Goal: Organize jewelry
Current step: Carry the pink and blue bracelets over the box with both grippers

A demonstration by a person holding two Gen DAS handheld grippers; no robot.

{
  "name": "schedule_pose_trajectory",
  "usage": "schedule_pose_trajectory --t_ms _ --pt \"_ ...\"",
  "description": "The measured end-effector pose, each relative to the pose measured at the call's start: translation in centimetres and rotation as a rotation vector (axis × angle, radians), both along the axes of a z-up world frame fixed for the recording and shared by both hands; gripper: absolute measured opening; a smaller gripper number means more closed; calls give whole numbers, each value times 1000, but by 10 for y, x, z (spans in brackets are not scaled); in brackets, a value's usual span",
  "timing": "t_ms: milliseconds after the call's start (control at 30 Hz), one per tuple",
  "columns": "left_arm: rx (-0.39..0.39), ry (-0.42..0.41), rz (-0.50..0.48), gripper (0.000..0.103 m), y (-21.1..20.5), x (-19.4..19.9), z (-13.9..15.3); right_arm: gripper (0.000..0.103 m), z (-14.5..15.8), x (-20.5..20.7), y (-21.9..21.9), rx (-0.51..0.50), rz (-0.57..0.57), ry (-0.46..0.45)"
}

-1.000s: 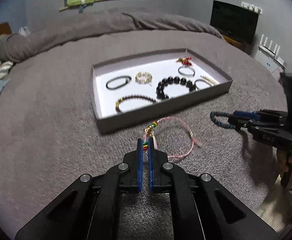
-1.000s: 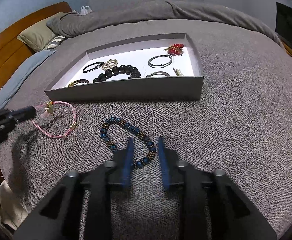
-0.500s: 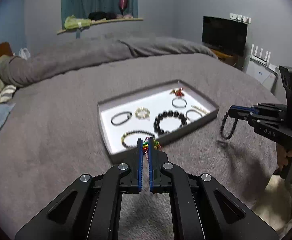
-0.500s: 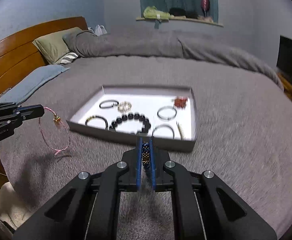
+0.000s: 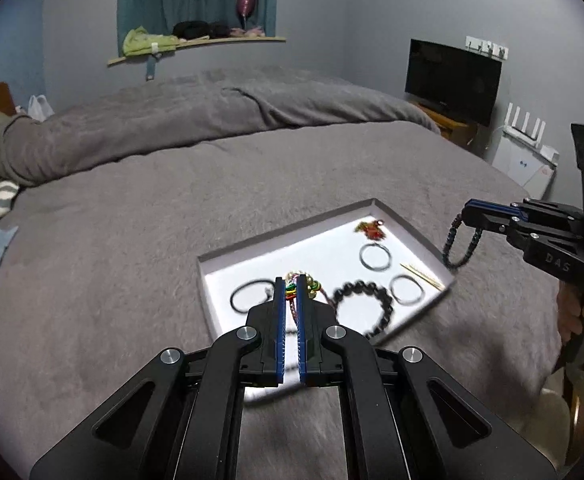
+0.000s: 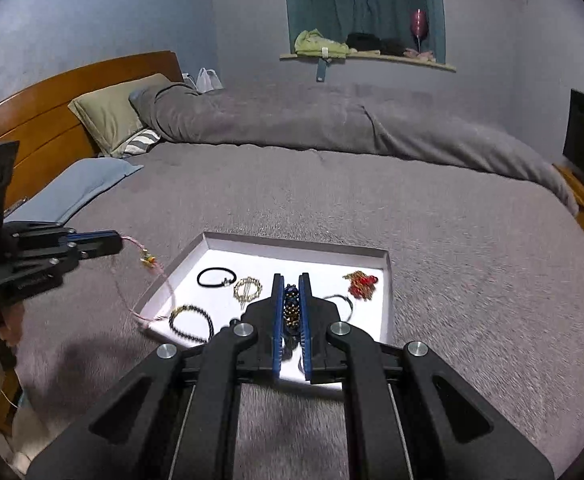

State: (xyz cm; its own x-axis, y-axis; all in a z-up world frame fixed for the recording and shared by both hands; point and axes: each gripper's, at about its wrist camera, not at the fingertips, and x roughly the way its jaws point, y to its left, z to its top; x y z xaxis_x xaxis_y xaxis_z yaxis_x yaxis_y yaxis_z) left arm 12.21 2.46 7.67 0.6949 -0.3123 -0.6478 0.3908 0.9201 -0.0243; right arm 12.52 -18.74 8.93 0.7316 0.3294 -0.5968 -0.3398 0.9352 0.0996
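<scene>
- The pink cord bracelet (image 6: pixel 147 280) hangs from the tip of the left gripper (image 5: pixel 290 280), its loop drooping over the near left corner of the tray (image 6: pixel 251 240); a small gold and coloured charm sits on the cord just below the tip
- The left gripper's blue pads (image 5: pixel 279 320) are pressed nearly together, pinching the cord with its coloured beads between them
- The blue beaded bracelet (image 5: pixel 462 246) dangles in the air from the right gripper (image 6: pixel 292 282), just beyond the right side of the tray
- The right gripper's pads (image 6: pixel 277 320) are closed on it, with blue and gold beads showing in the narrow slot between them
- The tray is a shallow grey box with a white floor, lying on the grey bedspread (image 5: pixel 131 220)
- Inside it: a black hair tie (image 6: pixel 215 278) at far left, a gold chain piece (image 6: pixel 247 289) beside it, a thin dark bead bracelet (image 6: pixel 191 322) at near left, a big black bead bracelet (image 5: pixel 366 308), two thin rings (image 5: pixel 375 257), a red and gold ornament (image 6: pixel 360 285) at far right, a gold bar (image 5: pixel 422 276)
- A person's hand (image 5: pixel 576 312) grips the right gripper's handle at the right edge
- Far off: a wooden headboard (image 6: pixel 51 120), pillows, a shelf, a dark screen (image 5: pixel 452 80)
</scene>
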Motion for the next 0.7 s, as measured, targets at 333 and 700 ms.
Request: schedule_pose_trajectory --t_ms 333,700 --pt "19 61 -25 6 -30 78 -19 7 -26 60 16 -7 -30 72" --pt "-106 213 -94 6 -76 144 -67 7 -45 80 -1 -24 -76 110"
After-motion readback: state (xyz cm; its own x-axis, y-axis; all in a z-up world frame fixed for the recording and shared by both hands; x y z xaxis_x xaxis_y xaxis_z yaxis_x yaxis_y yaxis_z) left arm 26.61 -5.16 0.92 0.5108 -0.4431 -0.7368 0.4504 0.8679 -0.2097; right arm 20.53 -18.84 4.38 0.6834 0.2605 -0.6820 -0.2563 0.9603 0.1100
